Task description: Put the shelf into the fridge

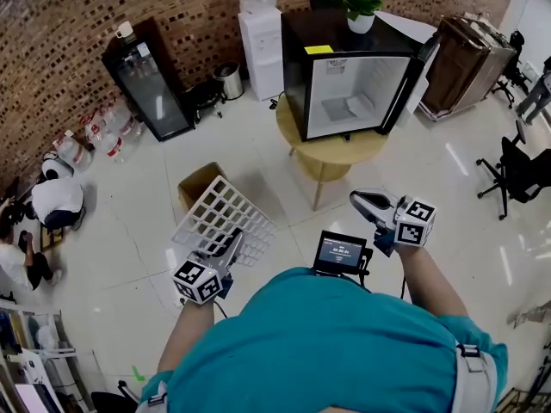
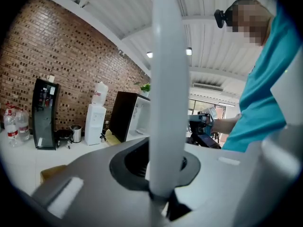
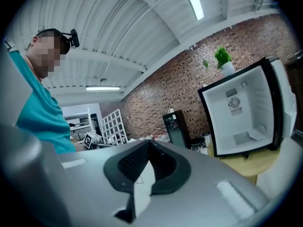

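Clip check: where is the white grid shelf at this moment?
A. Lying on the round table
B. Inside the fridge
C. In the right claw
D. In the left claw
D: the left claw is shut on an edge of the shelf, which hangs over the floor. The right claw holds nothing, and the open fridge has no grid in it.

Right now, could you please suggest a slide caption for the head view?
Left tool grips a white wire shelf, with the open fridge ahead on a round wooden table.
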A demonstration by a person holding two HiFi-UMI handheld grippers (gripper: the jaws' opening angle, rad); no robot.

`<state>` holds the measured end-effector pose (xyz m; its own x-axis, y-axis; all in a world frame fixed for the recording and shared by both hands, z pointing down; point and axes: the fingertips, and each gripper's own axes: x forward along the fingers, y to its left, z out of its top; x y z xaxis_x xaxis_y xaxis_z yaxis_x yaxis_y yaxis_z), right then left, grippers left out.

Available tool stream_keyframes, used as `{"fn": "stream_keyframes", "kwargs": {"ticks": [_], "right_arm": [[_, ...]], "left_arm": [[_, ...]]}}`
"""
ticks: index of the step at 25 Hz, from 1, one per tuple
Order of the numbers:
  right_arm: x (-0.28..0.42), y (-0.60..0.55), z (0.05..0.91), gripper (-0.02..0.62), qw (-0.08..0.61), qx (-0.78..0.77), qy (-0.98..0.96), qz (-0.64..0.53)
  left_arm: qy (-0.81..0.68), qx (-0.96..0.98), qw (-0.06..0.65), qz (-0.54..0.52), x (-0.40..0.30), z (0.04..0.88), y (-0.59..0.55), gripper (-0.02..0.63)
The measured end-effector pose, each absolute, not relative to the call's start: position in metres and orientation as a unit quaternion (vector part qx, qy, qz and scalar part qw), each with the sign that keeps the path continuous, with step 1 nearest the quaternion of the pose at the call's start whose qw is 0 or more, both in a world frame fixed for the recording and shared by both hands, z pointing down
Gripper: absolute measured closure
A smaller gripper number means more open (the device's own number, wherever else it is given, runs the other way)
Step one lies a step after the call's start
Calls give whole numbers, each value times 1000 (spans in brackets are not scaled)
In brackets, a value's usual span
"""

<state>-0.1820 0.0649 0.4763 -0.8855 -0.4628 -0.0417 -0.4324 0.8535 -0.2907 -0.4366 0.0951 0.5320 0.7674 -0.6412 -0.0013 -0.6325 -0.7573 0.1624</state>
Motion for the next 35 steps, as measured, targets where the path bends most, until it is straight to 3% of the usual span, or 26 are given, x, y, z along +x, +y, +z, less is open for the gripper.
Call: {"fn": "stream_keyframes", "kwargs": {"ticks": [11, 20, 35], "right_arm": [[-70, -42, 486, 594, 59, -168, 976, -126], [-34, -106, 476, 594, 57, -155, 979, -119], [-70, -173, 430, 594, 18, -285, 951, -117]], "left_arm": [[-386, 920, 49, -38, -317, 521, 13, 572], [-385, 916, 99, -56, -271, 533, -41, 572], [-260, 875, 334, -236, -329, 531, -175, 571]]}}
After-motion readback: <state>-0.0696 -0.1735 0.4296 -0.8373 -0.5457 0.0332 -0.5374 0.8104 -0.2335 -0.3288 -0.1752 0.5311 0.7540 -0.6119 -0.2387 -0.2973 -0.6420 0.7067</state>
